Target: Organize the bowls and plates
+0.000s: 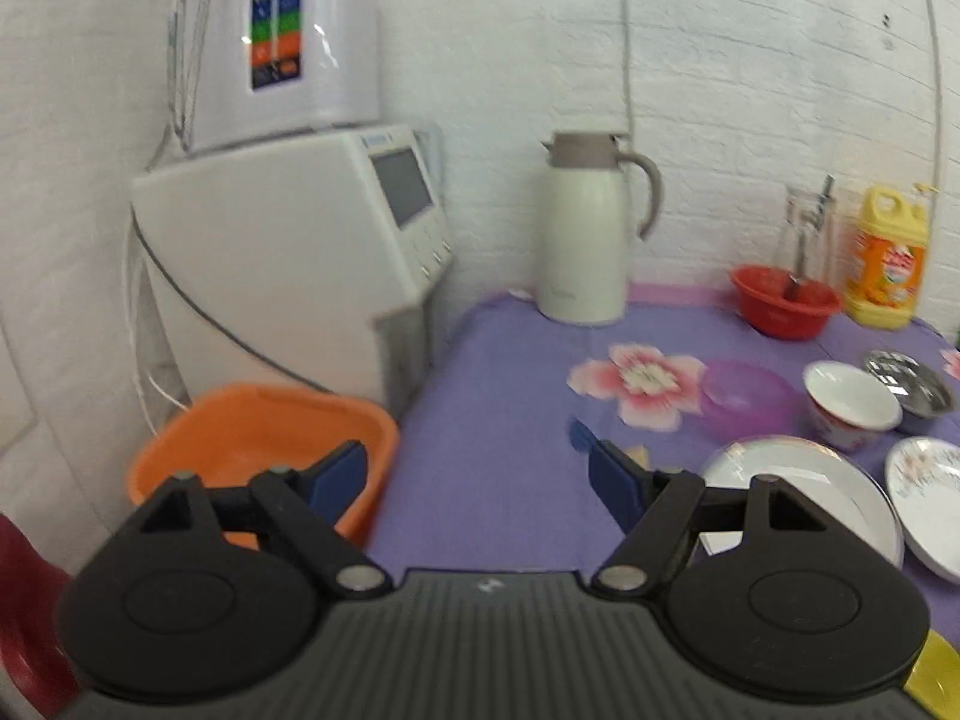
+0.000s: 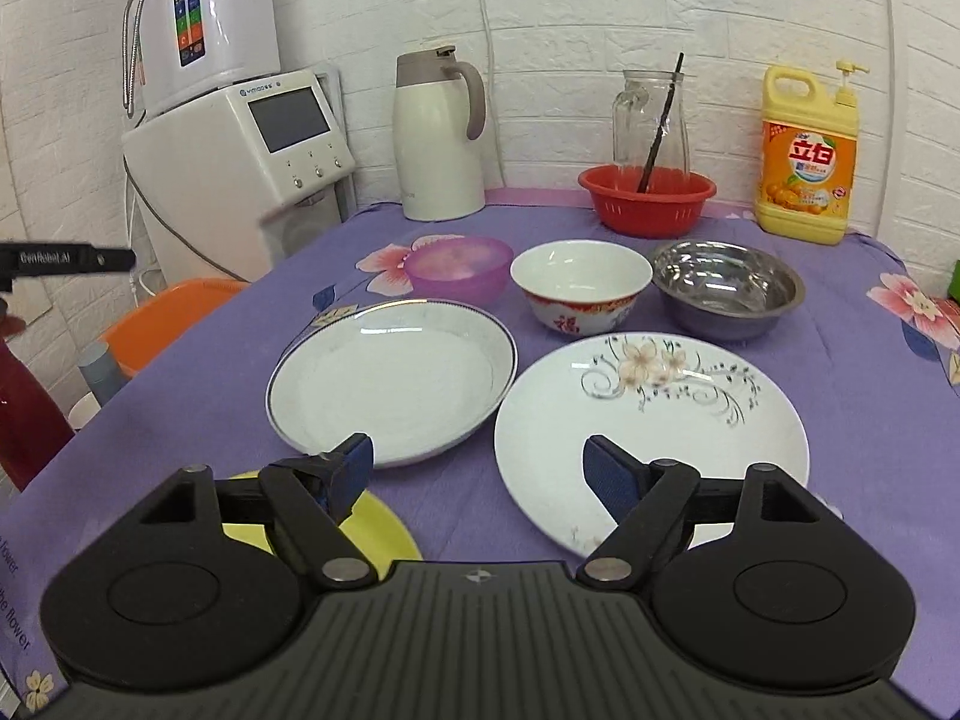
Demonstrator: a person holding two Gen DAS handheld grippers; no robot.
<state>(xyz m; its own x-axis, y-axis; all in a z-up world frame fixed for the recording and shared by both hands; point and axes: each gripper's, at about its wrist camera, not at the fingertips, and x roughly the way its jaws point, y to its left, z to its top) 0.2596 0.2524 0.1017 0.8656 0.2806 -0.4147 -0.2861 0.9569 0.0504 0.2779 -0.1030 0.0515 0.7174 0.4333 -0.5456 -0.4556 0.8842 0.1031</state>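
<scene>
Bench (image 2: 480,516) under a purple flowered cloth, white brick wall behind.

Right hand-held gripper (image 2: 477,471): jaws spread wide, nothing between the blue pads, raised above the near edge of the bench. Just past its left finger, a white plate with a dark rim line (image 2: 393,378). Under and beyond its right finger, a white plate with a flower pattern (image 2: 651,426), close beside the first, whether touching cannot be told. Below the left finger, part of a yellow plate (image 2: 384,531) at the near edge.

Behind the two white plates, three bowls in a row: pink plastic bowl (image 2: 457,267) on the left, white china bowl with red decoration (image 2: 581,288) in the middle, steel bowl (image 2: 727,289) on the right. All upright and empty.

Further back along the wall: cream thermos jug (image 2: 437,141), red colander (image 2: 647,199) with a glass jar (image 2: 649,120) behind it, yellow detergent bottle (image 2: 807,156). White water machine (image 2: 240,162) at the far left corner, orange basin (image 2: 168,318) beside the bench below it.

Left hand-held gripper (image 1: 477,477): jaws apart, empty, held over the left part of the bench near the orange basin, picture blurred. Dark-rimmed plate just behind its right finger; same gripper's black tip seen at the left edge of the right wrist view.
</scene>
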